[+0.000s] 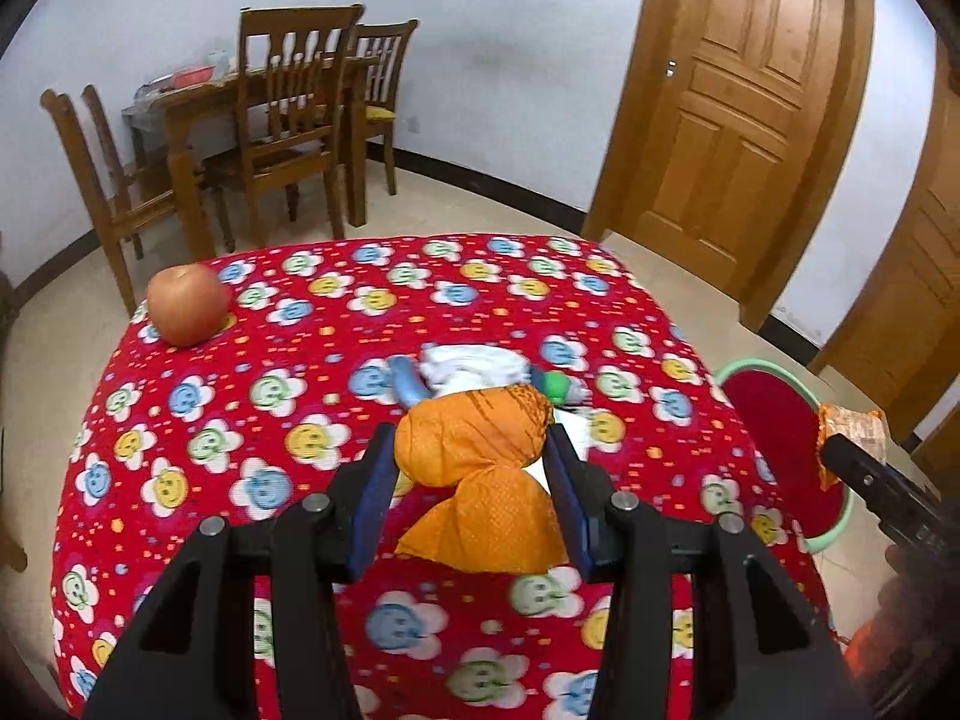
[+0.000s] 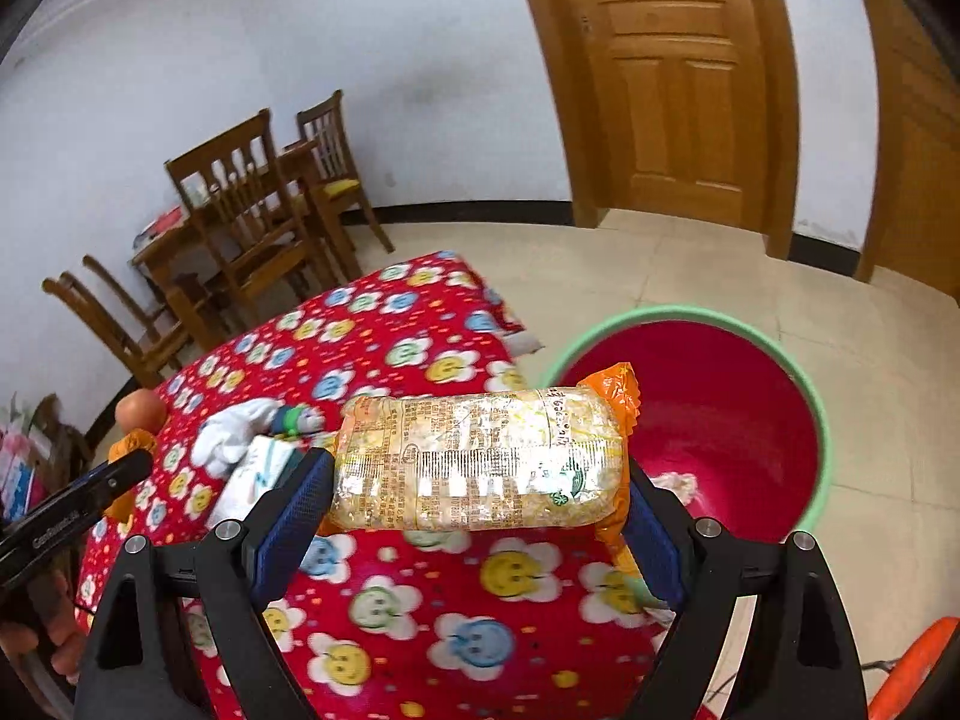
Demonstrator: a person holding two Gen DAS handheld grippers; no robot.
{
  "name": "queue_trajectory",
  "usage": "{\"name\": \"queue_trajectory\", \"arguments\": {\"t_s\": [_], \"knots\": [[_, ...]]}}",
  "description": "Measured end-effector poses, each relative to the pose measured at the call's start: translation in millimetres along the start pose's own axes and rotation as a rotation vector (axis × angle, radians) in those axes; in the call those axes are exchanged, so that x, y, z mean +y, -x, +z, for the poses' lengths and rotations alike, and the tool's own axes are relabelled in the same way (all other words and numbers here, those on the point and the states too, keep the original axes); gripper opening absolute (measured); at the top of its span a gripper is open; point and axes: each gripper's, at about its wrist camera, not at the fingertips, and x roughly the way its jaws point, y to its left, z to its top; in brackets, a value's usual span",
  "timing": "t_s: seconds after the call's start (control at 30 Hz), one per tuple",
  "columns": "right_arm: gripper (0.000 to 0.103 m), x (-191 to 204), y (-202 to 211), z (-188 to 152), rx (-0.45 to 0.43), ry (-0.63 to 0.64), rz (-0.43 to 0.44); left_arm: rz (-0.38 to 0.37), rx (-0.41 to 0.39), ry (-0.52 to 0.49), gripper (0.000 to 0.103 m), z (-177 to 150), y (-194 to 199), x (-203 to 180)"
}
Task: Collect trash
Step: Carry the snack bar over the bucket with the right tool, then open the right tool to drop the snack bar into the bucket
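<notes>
Trash was in both your grippers: the left gripper [image 1: 474,468] pinched a soft, light orange net bag [image 1: 474,450] at its bulge, while the right gripper [image 2: 480,498] clamped a crinkly, slippery snack packet [image 2: 480,462] endwise, with the green-rimmed bin [image 2: 822,420] just beyond it.

The left tongs [image 1: 474,450] are seen low at frame centre, tilted downward, clamped on an orange wrapper [image 1: 480,462]. The right tongs [image 2: 480,474] are spread wide, gripping a snack packet [image 2: 480,462] endwise.
</notes>
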Motion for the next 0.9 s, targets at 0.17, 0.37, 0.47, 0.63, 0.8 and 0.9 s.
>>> {"name": "queue_trajectory", "arguments": {"t_s": [0.17,0.37,0.47,0.63,0.8,0.9], "knots": [[0.09,-26.5,-1.6,2.9,0.0,-0.032,-0.042,-0.035,0.014,-0.032,0.049,0.1,-4.5,-25.1],[0.09,-58.3,-11.8,1.7,0.02,-0.067,-0.102,-0.1,0.041,-0.065,0.049,-1.6,-11.9,-56.3],[0.09,-72.0,-20.2,-0.9,0.034,-0.084,-0.13,-0.12,0.05,-0.088,0.049,-2.8,-15.4,-70.3],[0.091,-92.9,-33.7,-5.1,0.061,-0.12,-0.163,-0.156,0.072,-0.121,0.049,-4.3,-24.0,-92.1],[0.094,-107.3,-37.6,-7.7,0.074,-0.16,-0.151,-0.187,0.095,-0.152,0.049,-7.0,-34.3,-113.1],[0.097,-113.0,-35.4,-8.4,0.059,-0.173,-0.152,-0.2,0.112,-0.162,0.049,-8.5,-40.0,-123.1]]}}
